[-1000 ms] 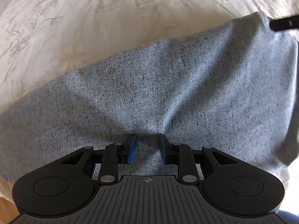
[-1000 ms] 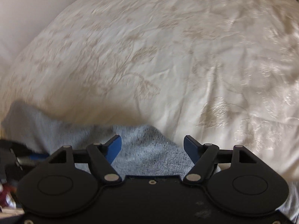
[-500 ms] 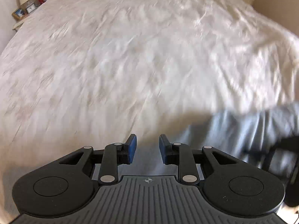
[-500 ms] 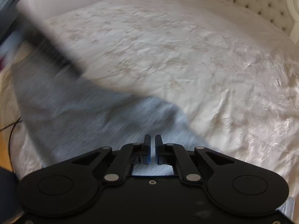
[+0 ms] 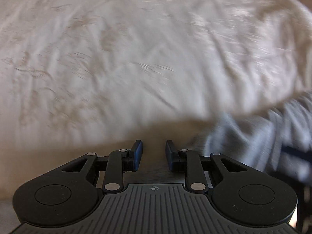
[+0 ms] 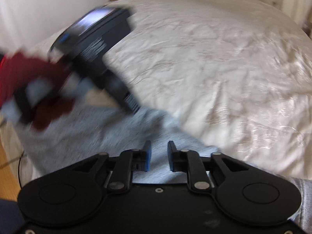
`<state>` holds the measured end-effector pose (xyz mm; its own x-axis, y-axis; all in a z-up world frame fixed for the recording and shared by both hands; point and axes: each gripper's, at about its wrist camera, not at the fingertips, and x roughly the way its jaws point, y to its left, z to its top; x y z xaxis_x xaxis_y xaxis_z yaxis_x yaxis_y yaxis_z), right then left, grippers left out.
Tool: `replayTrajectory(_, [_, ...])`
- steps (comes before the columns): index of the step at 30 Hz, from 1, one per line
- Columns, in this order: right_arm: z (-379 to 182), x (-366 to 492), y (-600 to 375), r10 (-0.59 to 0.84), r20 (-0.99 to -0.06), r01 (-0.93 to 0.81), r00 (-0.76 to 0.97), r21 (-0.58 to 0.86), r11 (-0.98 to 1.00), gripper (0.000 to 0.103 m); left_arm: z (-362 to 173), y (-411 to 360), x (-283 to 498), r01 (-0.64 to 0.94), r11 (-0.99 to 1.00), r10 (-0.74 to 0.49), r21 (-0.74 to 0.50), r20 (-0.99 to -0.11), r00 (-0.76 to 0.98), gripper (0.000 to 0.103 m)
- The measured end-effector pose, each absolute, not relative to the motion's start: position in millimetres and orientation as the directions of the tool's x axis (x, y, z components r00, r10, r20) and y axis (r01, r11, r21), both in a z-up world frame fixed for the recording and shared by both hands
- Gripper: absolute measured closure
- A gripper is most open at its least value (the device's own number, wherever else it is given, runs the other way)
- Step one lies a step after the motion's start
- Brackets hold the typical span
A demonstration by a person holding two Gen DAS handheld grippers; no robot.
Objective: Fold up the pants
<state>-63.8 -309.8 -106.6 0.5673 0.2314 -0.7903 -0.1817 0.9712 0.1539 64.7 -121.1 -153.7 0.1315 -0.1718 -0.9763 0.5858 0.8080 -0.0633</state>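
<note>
Two tongs empty over pants on bed.
Left tongs (image 5: 153,155) slightly parted, gripping nothing, above the cream embroidered bedspread (image 5: 136,58). Right tongs (image 6: 158,156) opening, pads clear of the speckled grey knit pants (image 6: 93,128) lying beneath at the bed's near edge. Beyond, a red sleeve (image 6: 25,78), blurred.

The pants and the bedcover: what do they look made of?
Pants: soft grey heathered knit, probably jersey or fleece; matte, speckled, though blurred. Bedcover: cream woven fabric with a satin-like sheen, judging by shiny creases and a faint tonal floral pattern.
</note>
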Motion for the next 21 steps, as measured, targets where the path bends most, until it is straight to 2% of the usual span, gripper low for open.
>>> replayTrajectory(5, [-102.4,-49.7,-336.0,0.244,-0.800,-0.110,0.547,0.220,0.969,0.062,-149.1,-105.9,21.0,0.628,0.775,-0.208,-0.077,-0.968,0.138,0.079])
replayTrajectory(9, [-108.4,-29.1,-339.6,0.293,-0.817,-0.107,0.496,0.278,0.955,0.055,-148.2,-96.8,3.8,0.610,0.789,-0.232,-0.078,-0.956,0.178,0.079])
replayTrajectory(11, [-112.0,-18.4,-336.2,0.325,-0.826,-0.112,0.460,0.309,0.944,0.045,-145.7,-96.7,0.9,0.605,0.793,-0.239,-0.072,-0.950,0.200,0.079])
replayTrajectory(17, [-132.0,17.6,-322.7,0.366,-0.864,-0.106,0.346,0.352,0.930,0.039,-142.7,-101.3,-14.2,0.654,0.756,-0.247,-0.028,-0.938,0.246,0.079])
replayTrajectory(21, [-147.0,27.8,-308.7,0.334,-0.907,-0.121,0.256,0.312,0.942,0.038,-145.5,-104.6,-26.4,0.697,0.717,-0.246,0.006,-0.933,0.262,0.079])
